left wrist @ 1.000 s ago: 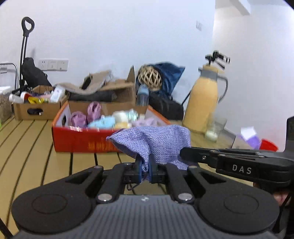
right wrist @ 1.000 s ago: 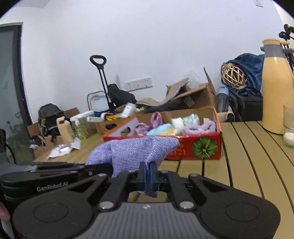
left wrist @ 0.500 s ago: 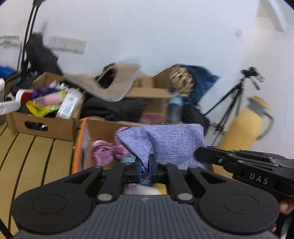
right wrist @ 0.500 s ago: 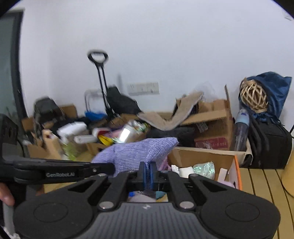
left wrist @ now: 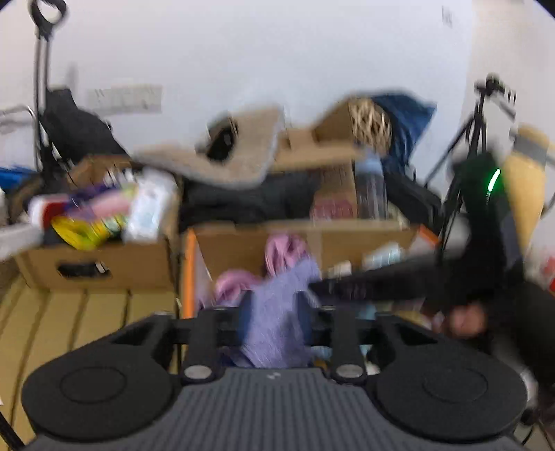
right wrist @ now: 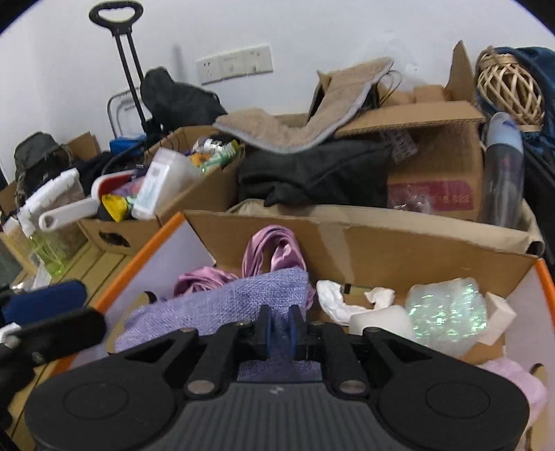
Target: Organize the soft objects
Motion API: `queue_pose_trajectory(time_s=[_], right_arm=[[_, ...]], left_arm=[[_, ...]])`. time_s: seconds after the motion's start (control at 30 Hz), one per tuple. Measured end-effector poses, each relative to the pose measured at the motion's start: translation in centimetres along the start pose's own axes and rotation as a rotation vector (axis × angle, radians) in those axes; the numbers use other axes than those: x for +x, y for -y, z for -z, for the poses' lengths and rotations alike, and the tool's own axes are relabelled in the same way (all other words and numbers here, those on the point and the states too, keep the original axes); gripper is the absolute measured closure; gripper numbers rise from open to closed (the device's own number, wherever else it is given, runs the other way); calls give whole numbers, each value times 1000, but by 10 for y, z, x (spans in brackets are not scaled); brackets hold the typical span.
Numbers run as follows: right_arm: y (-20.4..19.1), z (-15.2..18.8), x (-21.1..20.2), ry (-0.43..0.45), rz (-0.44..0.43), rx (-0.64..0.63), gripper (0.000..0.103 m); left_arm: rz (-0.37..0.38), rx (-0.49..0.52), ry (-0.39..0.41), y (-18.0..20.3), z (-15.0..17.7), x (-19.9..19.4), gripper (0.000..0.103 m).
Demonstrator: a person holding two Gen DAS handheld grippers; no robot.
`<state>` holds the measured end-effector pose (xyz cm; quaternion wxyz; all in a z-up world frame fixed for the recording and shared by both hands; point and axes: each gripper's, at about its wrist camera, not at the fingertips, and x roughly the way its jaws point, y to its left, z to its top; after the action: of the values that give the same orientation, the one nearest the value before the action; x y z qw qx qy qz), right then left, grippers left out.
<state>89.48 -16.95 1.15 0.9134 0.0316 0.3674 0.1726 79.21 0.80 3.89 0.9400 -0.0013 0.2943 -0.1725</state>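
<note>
Purple cloth (right wrist: 222, 305) between both opening tools, right tool (right wrist: 279, 329) and left tool (left wrist: 274, 312), low centre of frame, hanging directly over open box (right wrist: 364, 239)

wall (right wrist: 312, 27): white, socket strip (right wrist: 234, 64) | table (right wrist: 86, 263): yellow slats | cardboard boxes (right wrist: 433, 166) behind

We note a slatted wooden table (left wrist: 62, 322) bearing an orange-edged box (right wrist: 399, 243) of soft items, with a brown carton (right wrist: 194, 201) of mixed goods just beside it at left.
</note>
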Motion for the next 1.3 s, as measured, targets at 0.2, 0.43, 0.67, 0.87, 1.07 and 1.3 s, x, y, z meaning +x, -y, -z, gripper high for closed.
queue_pose_trajectory(time_s=[0.2,0.43,0.67,0.87,1.07,1.3], right_arm=[[5,4,-33,36,-15,-8,85],[16,13,-133,143,21,-41,75],[35,48,-231,208,168,-71,56],[36,82,-281,263,169,-13,48],[12,148,-340,387,141,-12,33],[-40,258,-427,506,185,-49,14]], left_arm=[[-25,-55,-57,-2,1,5,88],[-65,6,52,20,-19,-75,87],[-119,30,123,47,-16,-148,75],[-160,33,200,76,12,-196,57],[-221,34,316,108,84,-271,23],[-249,38,429,148,172,-386,0]])
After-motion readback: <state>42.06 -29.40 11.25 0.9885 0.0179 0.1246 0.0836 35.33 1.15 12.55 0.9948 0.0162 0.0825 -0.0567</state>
